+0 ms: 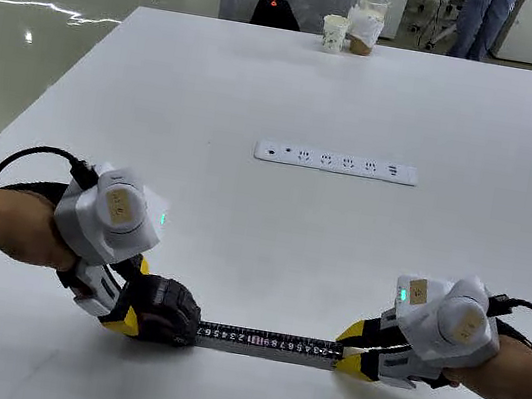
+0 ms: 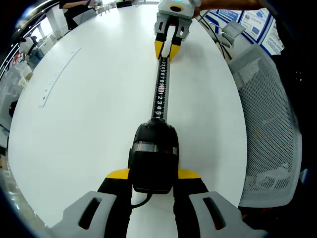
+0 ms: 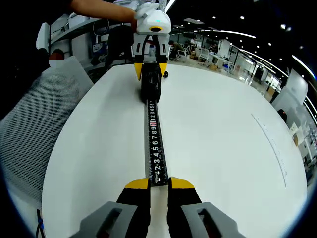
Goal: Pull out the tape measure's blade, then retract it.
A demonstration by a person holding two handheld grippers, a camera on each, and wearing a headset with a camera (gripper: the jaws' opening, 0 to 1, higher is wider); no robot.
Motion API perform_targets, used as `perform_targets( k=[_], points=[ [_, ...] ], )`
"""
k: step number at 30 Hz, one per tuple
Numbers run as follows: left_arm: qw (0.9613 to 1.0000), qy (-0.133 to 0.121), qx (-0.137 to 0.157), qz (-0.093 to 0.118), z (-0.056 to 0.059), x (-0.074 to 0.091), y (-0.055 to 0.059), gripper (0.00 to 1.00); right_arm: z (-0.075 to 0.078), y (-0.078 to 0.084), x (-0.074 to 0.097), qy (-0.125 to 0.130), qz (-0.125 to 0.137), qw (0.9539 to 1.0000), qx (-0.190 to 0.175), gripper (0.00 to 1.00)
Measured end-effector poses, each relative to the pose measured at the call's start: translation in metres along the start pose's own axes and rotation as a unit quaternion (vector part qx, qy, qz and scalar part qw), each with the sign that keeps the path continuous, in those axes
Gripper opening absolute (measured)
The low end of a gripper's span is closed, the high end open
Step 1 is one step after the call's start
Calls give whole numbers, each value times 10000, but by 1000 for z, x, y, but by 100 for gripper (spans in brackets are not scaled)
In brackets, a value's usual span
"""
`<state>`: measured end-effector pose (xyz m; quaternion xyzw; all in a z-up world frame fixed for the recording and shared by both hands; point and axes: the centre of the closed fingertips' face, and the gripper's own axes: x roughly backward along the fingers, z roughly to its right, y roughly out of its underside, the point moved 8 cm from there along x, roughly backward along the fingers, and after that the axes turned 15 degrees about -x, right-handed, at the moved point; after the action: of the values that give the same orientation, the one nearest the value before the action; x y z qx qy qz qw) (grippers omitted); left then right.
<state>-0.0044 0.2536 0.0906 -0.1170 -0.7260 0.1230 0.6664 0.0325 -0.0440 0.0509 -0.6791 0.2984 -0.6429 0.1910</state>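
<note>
Within left tongs (image 2: 153, 174), tape case (image 2: 154, 151); within right tongs (image 3: 158, 184), blade (image 3: 153, 141).

worktop (image 1: 263, 88) white | power strip (image 1: 337, 162) mid-frame, flat | paper cup (image 1: 334, 33) beside lidded drink cup (image 1: 366, 21), top centre, far edge

The tabletop (image 1: 263, 88) lay bare and wide from the claws up to the power strip (image 1: 337, 162), which lay flat across the middle, well apart from both. At the far edge a paper cup (image 1: 334, 33) and a plastic cup (image 1: 366, 21) stood just beside each other. Near the front edge the blade (image 1: 269, 341) ran low over the surface from the tape measure case (image 1: 166, 309) in the left claw (image 1: 136, 293) to the right claw (image 1: 352, 348), a bar across the gap between them. A black cable (image 1: 8, 164) looped behind the left claw. A mesh chair (image 2: 267, 124) stood just off the tabletop's near side.
</note>
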Motion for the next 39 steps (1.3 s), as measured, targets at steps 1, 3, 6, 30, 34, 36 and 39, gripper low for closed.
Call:
perform_targets(
  k=[1, 3, 6, 30, 34, 36, 39],
  points=[
    [10000, 0, 0, 1, 0, 0, 0, 26, 0, 1, 1, 7, -4, 10000, 0, 8],
    [10000, 1, 3, 1, 0, 0, 0, 26, 1, 3, 3, 14, -18, 10000, 4, 8],
    [10000, 0, 10, 4, 0, 0, 0, 26, 2, 6, 5, 29, -42, 10000, -9, 8],
    [10000, 2, 43, 15, -1, 0, 0, 26, 10, 32, 33, 246, -334, 9991, -98, 8],
    [10000, -10, 48, 19, -1, 0, 0, 26, 10, 33, 33, 246, -338, 9991, -105, 8],
    [10000, -9, 58, 23, -1, 0, -1, 26, 10, 33, 33, 252, -347, 9990, -104, 8],
    [10000, -13, 43, 14, -1, 0, -1, 26, 10, 33, 33, 243, -358, 9990, -108, 9]
  ],
)
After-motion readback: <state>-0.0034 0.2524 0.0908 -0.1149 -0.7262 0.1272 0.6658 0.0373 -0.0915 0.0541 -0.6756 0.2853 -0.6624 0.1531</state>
